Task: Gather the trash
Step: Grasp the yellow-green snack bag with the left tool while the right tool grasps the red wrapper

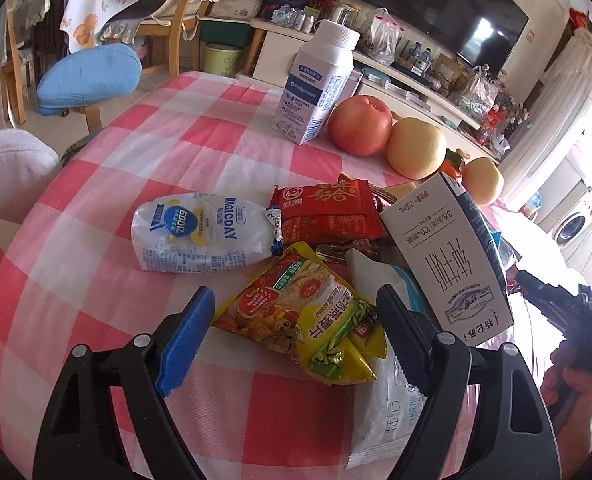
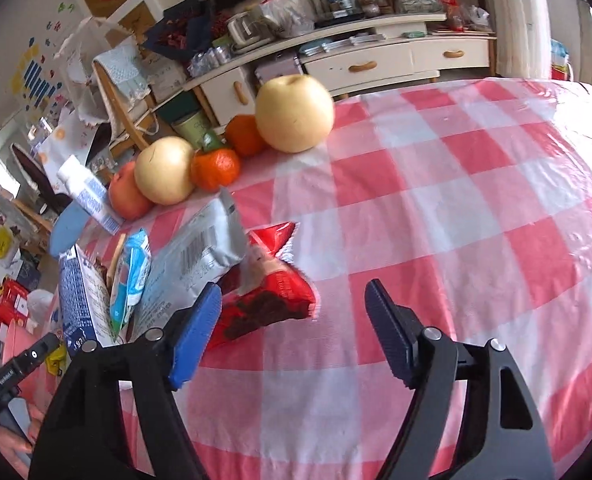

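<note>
My left tool [image 1: 292, 312] stands apart around the yellow snack wrapper [image 1: 296, 316] on the desk [image 1: 96, 216], perhaps just touching it; my right tool [image 2: 294, 312] gapes beside the red wrapper [image 2: 268, 300].

The tablecloth [image 1: 96, 240] is a check of pink-red and white squares. On it a pouch [image 1: 204, 232] is white with blue print and a blue-and-yellow badge; a wrapper [image 1: 323, 212] is red with gold characters; an oatmeal packet [image 1: 303, 312] is yellow and green with a red patch. A milk carton [image 1: 451, 256] is white with black lettering and a dark blue side. The bottle [image 1: 319, 84] is white with blue labelling. An apple [image 1: 359, 124] is red-pink, two pears [image 1: 415, 148] pale yellow. In the right wrist view a torn wrapper [image 2: 272, 292] is red with a dark brown picture, a packet [image 2: 196, 260] silver-grey with a black barcode, and two tangerines [image 2: 216, 168] orange
</note>
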`<state>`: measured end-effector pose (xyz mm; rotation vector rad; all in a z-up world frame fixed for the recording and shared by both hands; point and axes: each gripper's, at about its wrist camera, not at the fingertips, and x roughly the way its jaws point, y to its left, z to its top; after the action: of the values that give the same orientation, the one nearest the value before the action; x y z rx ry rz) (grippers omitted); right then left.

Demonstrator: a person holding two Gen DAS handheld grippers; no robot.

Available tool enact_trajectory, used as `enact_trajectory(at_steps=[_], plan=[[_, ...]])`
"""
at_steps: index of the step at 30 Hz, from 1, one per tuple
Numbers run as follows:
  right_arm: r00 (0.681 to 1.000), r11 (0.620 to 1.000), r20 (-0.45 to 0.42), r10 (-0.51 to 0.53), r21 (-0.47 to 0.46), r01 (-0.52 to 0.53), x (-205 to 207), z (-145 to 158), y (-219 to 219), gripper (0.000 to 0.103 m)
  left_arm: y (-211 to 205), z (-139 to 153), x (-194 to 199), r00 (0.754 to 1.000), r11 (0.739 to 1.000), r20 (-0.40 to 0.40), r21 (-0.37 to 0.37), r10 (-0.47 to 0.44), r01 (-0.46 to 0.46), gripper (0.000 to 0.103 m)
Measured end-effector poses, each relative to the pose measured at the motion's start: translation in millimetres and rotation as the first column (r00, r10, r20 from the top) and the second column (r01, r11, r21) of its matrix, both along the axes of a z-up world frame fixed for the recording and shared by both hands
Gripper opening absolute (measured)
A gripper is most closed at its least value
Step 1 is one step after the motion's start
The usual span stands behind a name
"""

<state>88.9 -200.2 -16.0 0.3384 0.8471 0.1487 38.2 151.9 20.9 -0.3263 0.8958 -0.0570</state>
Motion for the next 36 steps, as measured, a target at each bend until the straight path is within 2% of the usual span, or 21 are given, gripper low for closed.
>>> enact_trajectory(at_steps=[4, 8, 14, 15, 18, 22, 26, 32, 35, 36], plan=[[0.999, 0.998, 0.004, 0.053, -0.019, -0.053, 4.8, -4.0, 16.2, 0.066, 1.4, -2.4, 1.6, 1.0, 1.0, -0.001, -0.022, -0.004, 0.004, 0.083], [0.999, 0.999, 0.017, 0.05, 0.005, -0.051, 8.7, -7.7, 17.9, 0.064, 1.3, -4.2, 2.6, 1.0, 0.999, 0.004, -0.036, -0.007, 0.007, 0.082], [1.0, 0.992, 0.024, 0.007, 0.125, -0.01, 11.8, -11.5, 0.9, 0.047, 2.7, -5.2, 2.0, 1.0, 0.998, 0.014, -0.054, -0.013, 0.014, 0.081], [1.0, 0.991, 0.026, 0.002, 0.132, -0.005, 12.1, -11.0, -1.2, 0.041, 3.1, -5.8, 2.2, 1.0, 0.998, 0.015, -0.058, -0.012, 0.013, 0.081], [0.999, 0.989, 0.041, -0.013, 0.148, 0.007, 10.3, -8.0, -5.6, 0.032, 4.9, -7.8, 3.0, 1.0, 0.998, 0.017, -0.069, -0.01, 0.011, 0.082], [0.997, 0.992, 0.073, -0.008, 0.125, -0.001, 5.7, 1.5, -4.6, 0.027, 5.3, -8.8, 3.4, 1.0, 0.998, 0.018, -0.066, -0.012, 0.014, 0.083], [0.992, 0.998, 0.124, -0.018, 0.067, 0.009, -2.6, 16.4, -3.1, 0.023, 8.7, -13.9, 4.8, 1.0, 0.997, -0.016, -0.082, 0.002, -0.003, 0.092], [0.978, 0.999, 0.202, -0.05, 0.019, 0.047, -20.1, 37.0, -10.2, 0.018, 2.6, -13.8, 2.9, 1.0, 0.998, -0.003, -0.057, -0.021, 0.02, 0.092], [0.97, 0.998, 0.238, -0.055, -0.006, 0.058, -29.5, 46.5, -11.5, 0.015, -1.9, -13.4, 1.2, 0.999, 0.998, 0.008, -0.048, -0.041, 0.041, 0.081], [0.968, 0.998, 0.245, -0.055, -0.01, 0.059, -31.5, 48.8, -11.5, 0.014, -4.5, -13.6, 1.2, 0.998, 0.996, 0.012, -0.058, -0.061, 0.062, 0.064]])
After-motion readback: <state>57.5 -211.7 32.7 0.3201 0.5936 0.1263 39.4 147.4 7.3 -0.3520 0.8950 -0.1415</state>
